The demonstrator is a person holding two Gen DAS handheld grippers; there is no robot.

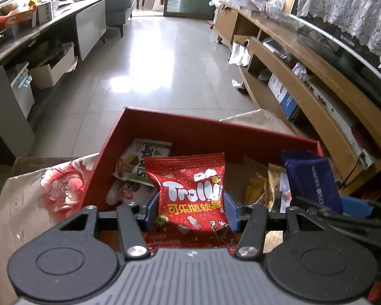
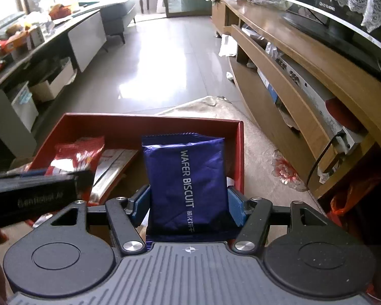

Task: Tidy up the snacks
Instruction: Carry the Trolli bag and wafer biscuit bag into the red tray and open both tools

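My left gripper is shut on a red Trolli gummy packet, held upright over the open red box. My right gripper is shut on a dark blue wafer biscuit packet, also over the red box. The blue packet shows at the right of the left wrist view. The red packet shows at the left of the right wrist view. Several other snack packets lie inside the box.
The box stands on a beige cloth with red flowers. A wooden TV stand runs along the right. A long dark table with clutter runs along the left. Shiny tiled floor lies beyond.
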